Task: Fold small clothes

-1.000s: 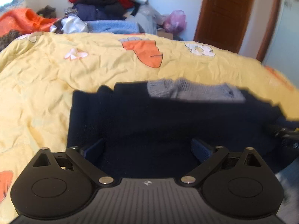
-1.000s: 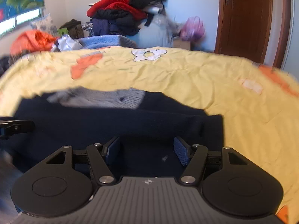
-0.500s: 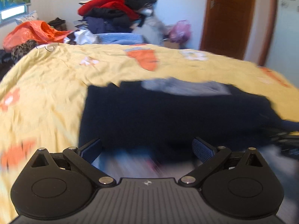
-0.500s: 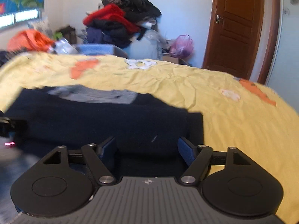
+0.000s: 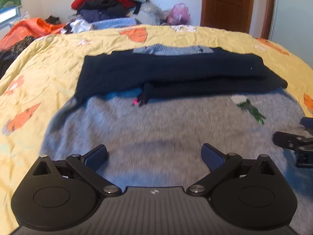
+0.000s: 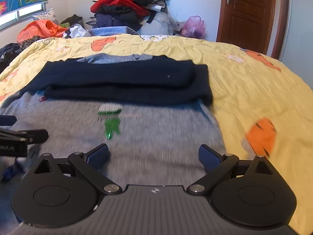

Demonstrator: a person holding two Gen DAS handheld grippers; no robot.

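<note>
Both your grippers, left gripper and right gripper, hover spread wide over the grey sweater; the right jaws have just been opening, nothing between them. Its navy folded part lies across the far end, on the yellow bedspread.

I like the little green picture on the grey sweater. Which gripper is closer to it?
The right gripper. The green picture sits just ahead of it, toward its left finger. From the left gripper it lies farther off, up to the right. Both are open over the grey sweater.
</note>
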